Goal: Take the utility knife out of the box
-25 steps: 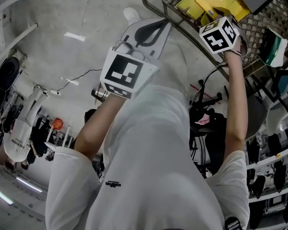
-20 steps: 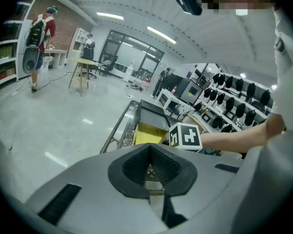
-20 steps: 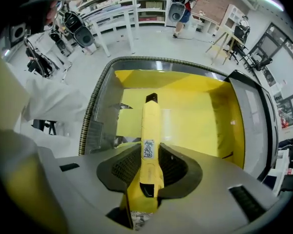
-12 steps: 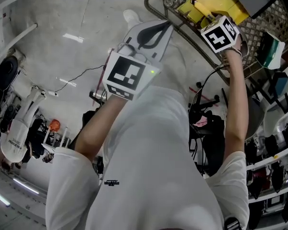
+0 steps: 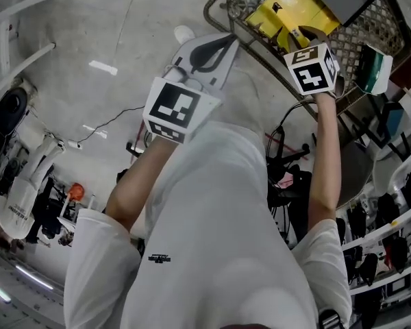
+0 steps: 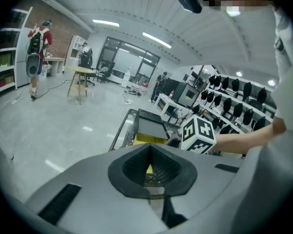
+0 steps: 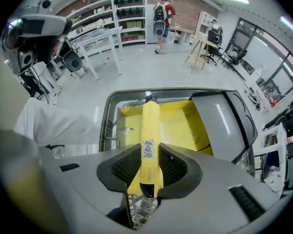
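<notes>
Right gripper (image 7: 147,169): jaws have just been closing and now pinch the yellow utility knife (image 7: 149,140), its length running out past the tips. The open yellow box (image 7: 190,126) sits beyond the tips, in a wire basket (image 7: 105,123). Step looks like lift-out. Next: raise straight, clear the box wall. Left gripper (image 6: 150,174): jaws together, empty.

White short-sleeved T-shirt (image 5: 219,238), small black logo print (image 5: 160,258). Grey moulded left gripper (image 6: 149,154) and right gripper (image 7: 149,145), black ribbed pads (image 6: 134,167), white black-marker cubes (image 5: 172,110).
</notes>
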`<act>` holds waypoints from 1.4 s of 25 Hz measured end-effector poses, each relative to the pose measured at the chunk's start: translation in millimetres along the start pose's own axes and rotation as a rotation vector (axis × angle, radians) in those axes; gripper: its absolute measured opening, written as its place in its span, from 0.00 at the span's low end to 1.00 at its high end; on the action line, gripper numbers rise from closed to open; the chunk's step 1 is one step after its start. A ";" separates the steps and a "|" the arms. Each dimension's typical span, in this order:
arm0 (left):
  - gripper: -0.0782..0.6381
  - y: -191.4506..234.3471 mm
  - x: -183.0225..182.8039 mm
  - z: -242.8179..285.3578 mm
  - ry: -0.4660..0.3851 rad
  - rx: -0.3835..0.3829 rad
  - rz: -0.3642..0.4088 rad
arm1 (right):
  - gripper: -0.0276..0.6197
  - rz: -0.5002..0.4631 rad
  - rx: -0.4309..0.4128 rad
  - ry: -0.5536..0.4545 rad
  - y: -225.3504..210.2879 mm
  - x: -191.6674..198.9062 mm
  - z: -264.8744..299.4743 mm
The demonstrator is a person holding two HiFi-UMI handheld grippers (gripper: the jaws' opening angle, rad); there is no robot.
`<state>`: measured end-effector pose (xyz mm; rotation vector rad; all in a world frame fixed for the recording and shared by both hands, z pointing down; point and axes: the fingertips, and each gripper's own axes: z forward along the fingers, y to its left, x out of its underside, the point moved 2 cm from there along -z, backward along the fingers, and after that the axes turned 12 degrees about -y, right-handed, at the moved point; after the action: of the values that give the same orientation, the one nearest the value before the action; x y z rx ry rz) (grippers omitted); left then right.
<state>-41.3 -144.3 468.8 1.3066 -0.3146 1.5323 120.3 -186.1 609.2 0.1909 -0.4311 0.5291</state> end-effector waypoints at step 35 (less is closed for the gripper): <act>0.11 -52.2 -128.8 -70.3 -0.233 0.026 0.086 | 0.20 0.404 0.494 -0.762 8.3 -118.1 -273.7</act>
<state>-57.0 -138.5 313.9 1.5126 -0.5061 1.4605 119.3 -153.8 312.7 0.8056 -1.0915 0.9565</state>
